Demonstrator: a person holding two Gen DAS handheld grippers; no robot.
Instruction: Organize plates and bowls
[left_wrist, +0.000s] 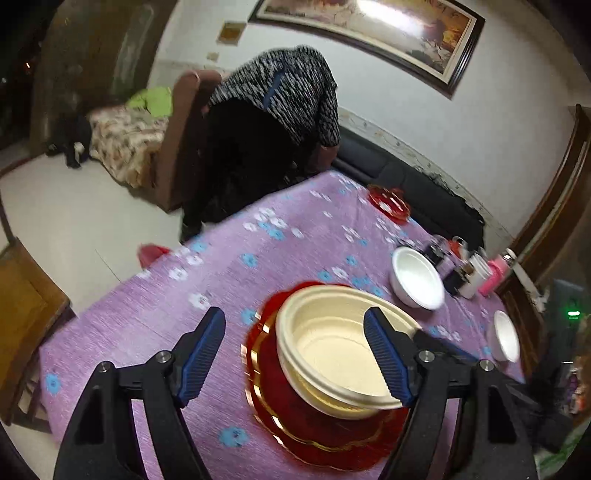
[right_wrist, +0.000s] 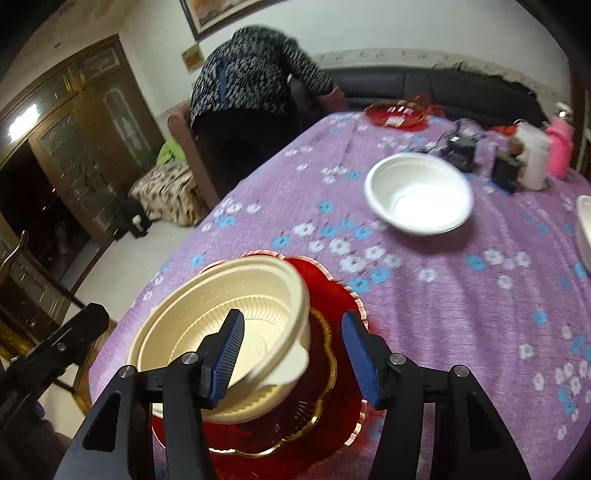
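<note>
A cream bowl (left_wrist: 332, 343) (right_wrist: 221, 314) sits tilted in a second cream bowl on a stack of red gold-rimmed plates (left_wrist: 295, 413) (right_wrist: 343, 295) at the near edge of the purple flowered table (left_wrist: 147, 314) (right_wrist: 443, 314). My left gripper (left_wrist: 295, 356) is open; its right finger overlaps the bowl's right rim and its left finger hangs clear over the cloth. My right gripper (right_wrist: 293, 360) is open too, one finger inside the bowl, the other outside over the red plates, neither pad pressing the wall. A white bowl (left_wrist: 417, 277) (right_wrist: 419, 194) stands farther back.
Another white bowl (left_wrist: 506, 336) (right_wrist: 583, 229) lies at the right edge. A red plate (left_wrist: 389, 203) (right_wrist: 397, 110) sits at the far end. Cups and a pink bottle (left_wrist: 469, 273) (right_wrist: 532, 155) crowd the back right. A person (left_wrist: 277, 110) (right_wrist: 251, 74) bends over beyond the table.
</note>
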